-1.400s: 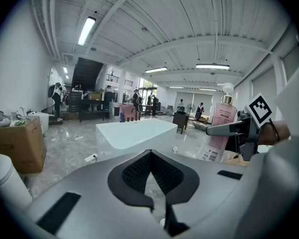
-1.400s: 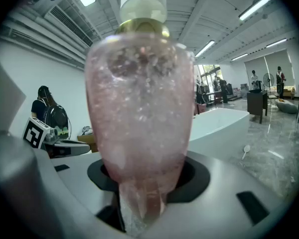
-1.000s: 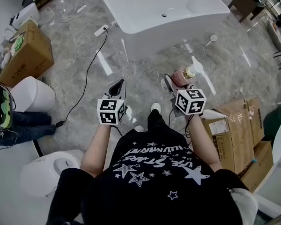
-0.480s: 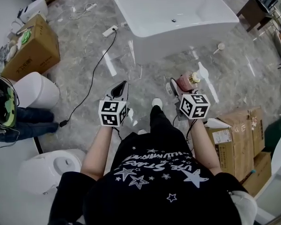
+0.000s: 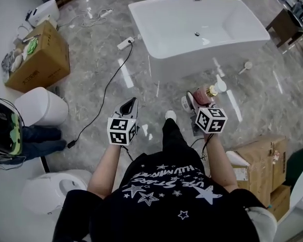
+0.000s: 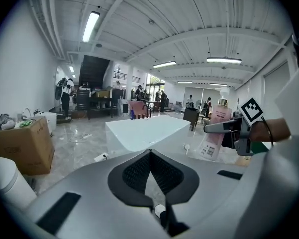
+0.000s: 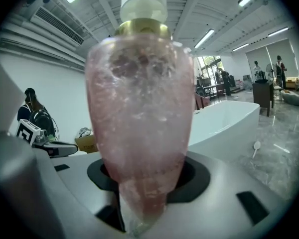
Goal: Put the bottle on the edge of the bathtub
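Closer now to the white oval freestanding bathtub (image 5: 207, 64) than a second ago, the left gripper (image 5: 128, 104) has its jaws pressed together on nothing, and the right gripper (image 5: 194, 103) pinches the upright pink translucent gold-collared bottle (image 5: 202, 95), well short of the tub's edge.

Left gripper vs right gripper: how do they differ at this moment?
Load: the left gripper is empty; the right gripper holds a pink bottle with a gold collar.
Jaws: the left gripper's jaws are together; the right gripper's jaws stand wide, clamped on the bottle's body.
Shared: both point toward the white bathtub, well short of it, above the marble floor.
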Available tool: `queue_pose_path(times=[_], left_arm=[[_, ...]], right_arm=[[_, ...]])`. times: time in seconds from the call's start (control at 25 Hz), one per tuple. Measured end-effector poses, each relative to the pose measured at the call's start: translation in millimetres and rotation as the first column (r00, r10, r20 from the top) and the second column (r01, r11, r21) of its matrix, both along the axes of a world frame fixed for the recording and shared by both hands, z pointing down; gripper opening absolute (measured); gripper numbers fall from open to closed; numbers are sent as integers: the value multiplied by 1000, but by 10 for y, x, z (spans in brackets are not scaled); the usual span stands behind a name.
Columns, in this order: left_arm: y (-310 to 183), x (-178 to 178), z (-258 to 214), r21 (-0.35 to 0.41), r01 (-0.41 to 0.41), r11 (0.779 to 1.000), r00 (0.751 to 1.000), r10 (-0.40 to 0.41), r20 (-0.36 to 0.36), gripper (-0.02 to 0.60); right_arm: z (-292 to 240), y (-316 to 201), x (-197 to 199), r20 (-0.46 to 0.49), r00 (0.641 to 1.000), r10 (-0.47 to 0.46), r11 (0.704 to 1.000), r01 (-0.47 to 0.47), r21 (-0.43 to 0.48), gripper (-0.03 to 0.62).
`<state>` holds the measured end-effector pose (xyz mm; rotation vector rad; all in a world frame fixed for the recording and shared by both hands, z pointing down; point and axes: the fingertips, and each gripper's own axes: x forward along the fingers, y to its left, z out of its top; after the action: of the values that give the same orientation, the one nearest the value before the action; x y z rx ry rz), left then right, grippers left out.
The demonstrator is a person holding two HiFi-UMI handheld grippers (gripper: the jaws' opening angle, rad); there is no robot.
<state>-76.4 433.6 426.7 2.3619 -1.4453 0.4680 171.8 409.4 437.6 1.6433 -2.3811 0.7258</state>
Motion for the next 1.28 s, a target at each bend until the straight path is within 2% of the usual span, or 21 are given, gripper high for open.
queue_pose_path(times=[0.2, 0.44, 0.68, 0.96, 1.12, 1.28], left_arm=[[-899, 188, -114, -1, 22, 1000, 1000, -22, 15, 15], [-1988, 594, -241, 15, 56, 998, 998, -56, 4, 15], [-2706, 820, -279, 21, 98, 995, 995, -98, -1, 15], [-3061, 648, -134, -13, 145, 989, 989, -144, 36, 15], [-3312, 434, -82, -23, 176, 984, 984, -175, 33, 15], [-3737, 307, -38, -12, 168, 986, 986, -168, 14, 15]], right_arm=[[-27, -919, 212, 16, 1000, -9, 1000, 9, -13, 229], [-66, -1987, 566, 13, 999, -41, 999, 42, -14, 230], [-19, -2787, 762, 14, 997, -76, 997, 77, -22, 229], [123, -3318, 675, 44, 994, -104, 993, 106, -44, 229], [207, -3589, 536, 50, 993, -108, 992, 111, -61, 229], [252, -3944, 421, 37, 994, -99, 993, 101, -63, 229]])
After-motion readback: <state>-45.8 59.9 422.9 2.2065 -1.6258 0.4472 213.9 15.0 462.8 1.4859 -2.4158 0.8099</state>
